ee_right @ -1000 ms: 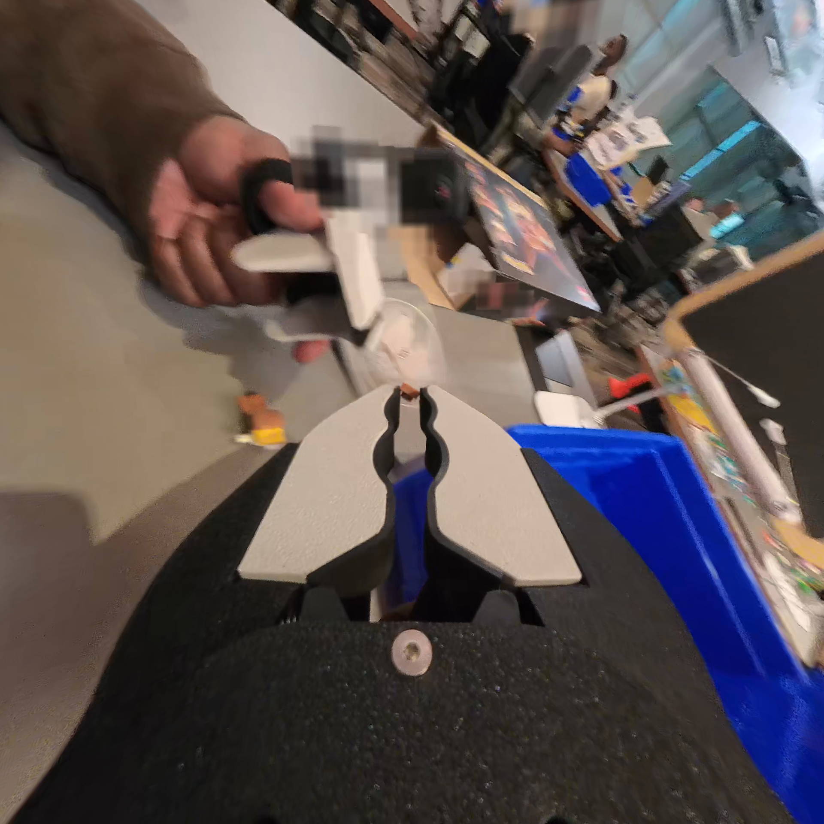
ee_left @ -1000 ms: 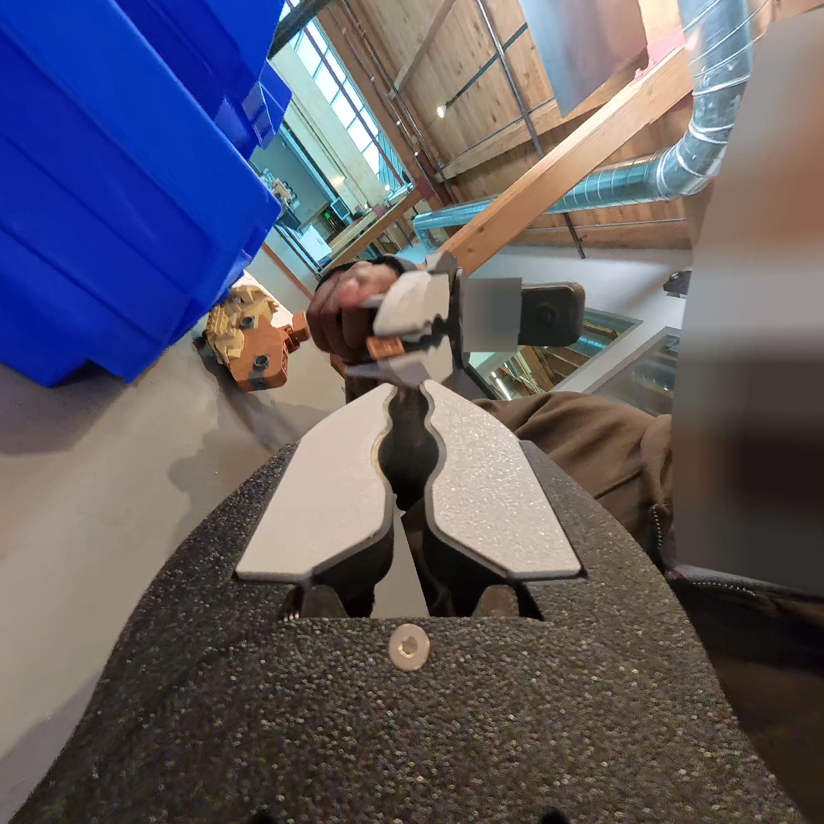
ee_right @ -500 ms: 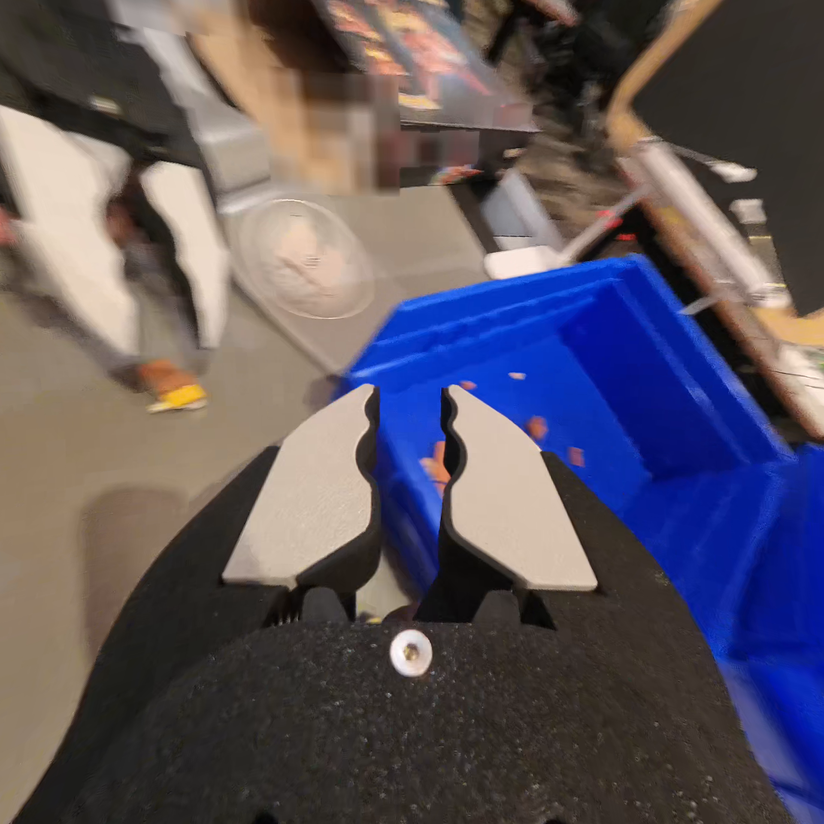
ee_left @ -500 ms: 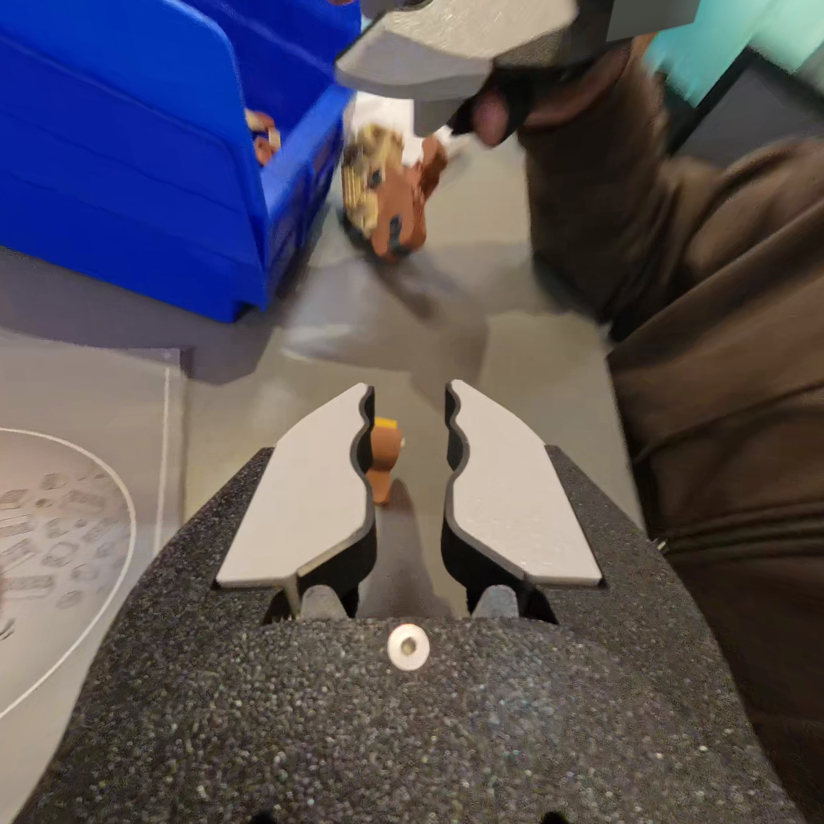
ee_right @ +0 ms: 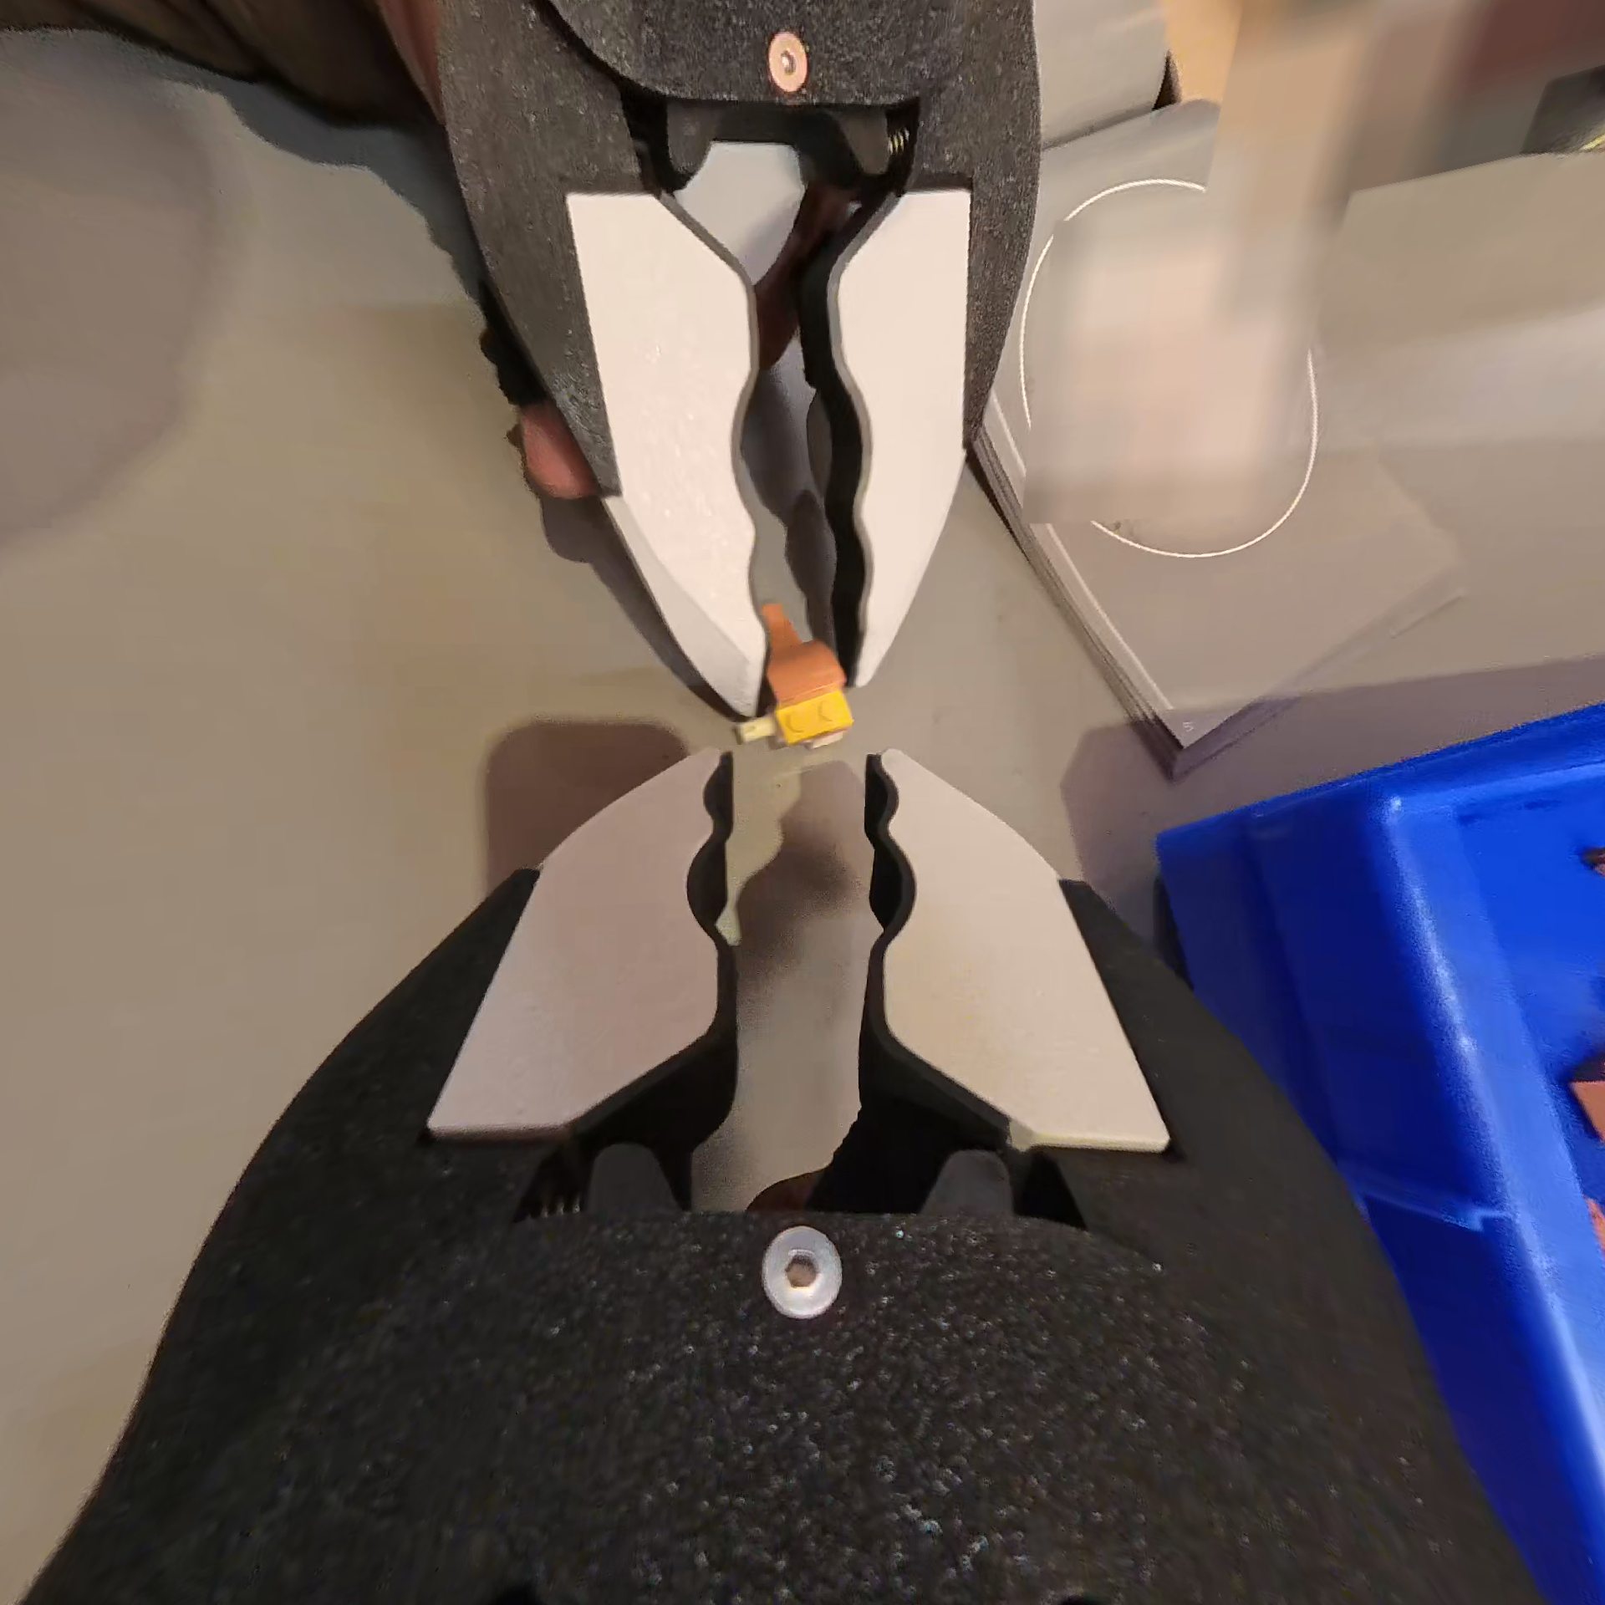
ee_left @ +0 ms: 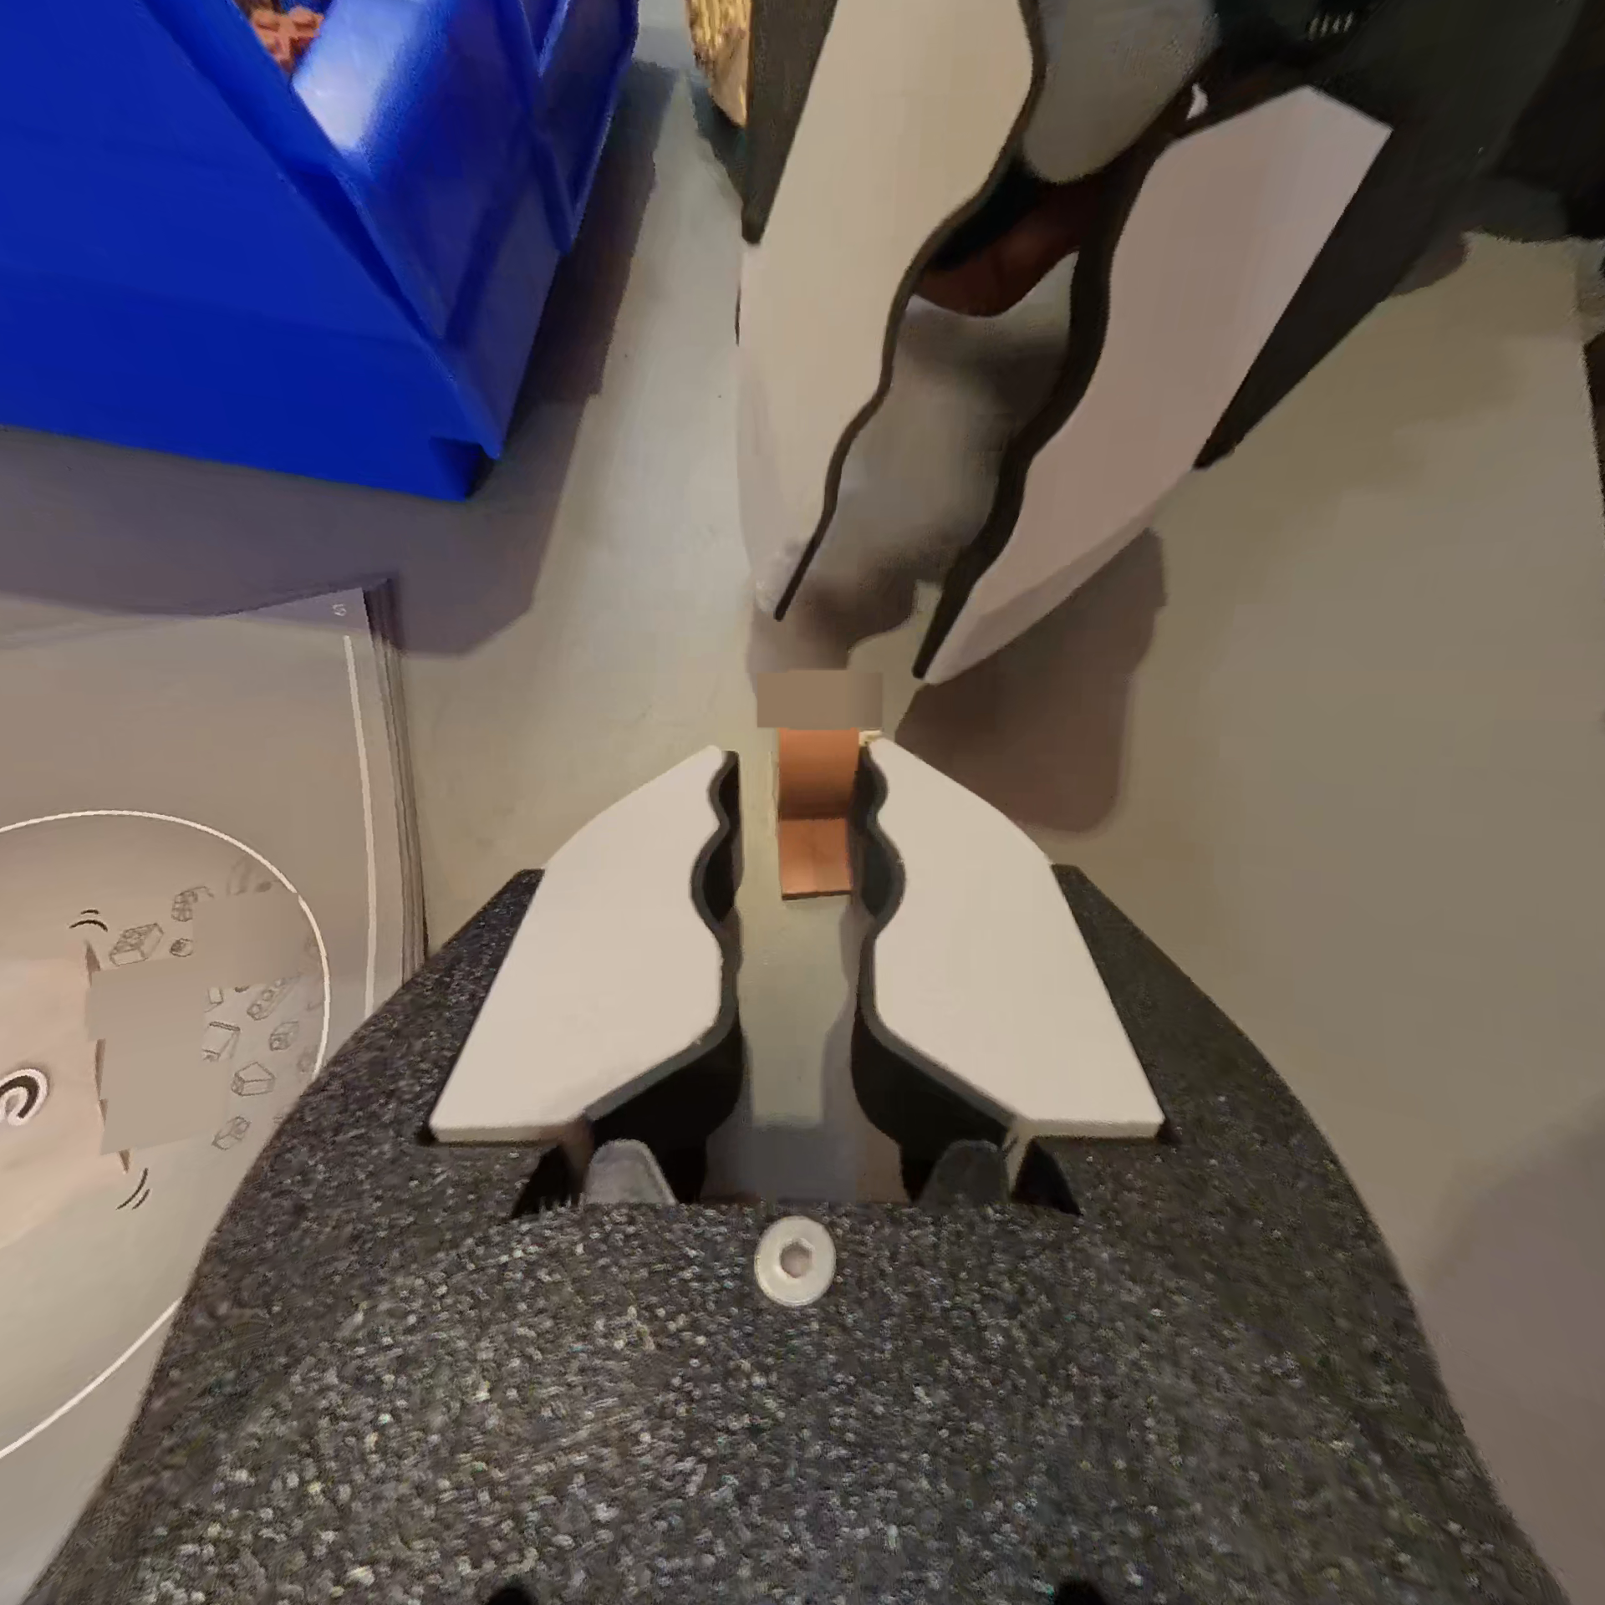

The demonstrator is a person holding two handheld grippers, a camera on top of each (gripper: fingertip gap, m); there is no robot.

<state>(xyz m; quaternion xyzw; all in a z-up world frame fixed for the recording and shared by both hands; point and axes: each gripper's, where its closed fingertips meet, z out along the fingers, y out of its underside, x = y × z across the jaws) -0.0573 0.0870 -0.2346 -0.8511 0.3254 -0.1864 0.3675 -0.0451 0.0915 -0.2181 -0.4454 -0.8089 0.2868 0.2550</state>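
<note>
- A small toy-brick assembly (ee_right: 803, 686), made of a reddish-brown plastic block with a narrow stem, a yellow brick and a cream peg at one end, is sitting between the fingertips of the left gripper (ee_left: 799, 756).
- It is lying against one pad, with a strip of grey tabletop (ee_left: 608, 608) showing beside the other.
- Its yellow end is pointing at the parted, bare fingertips of the right gripper (ee_right: 799, 760), just short of them.
</note>
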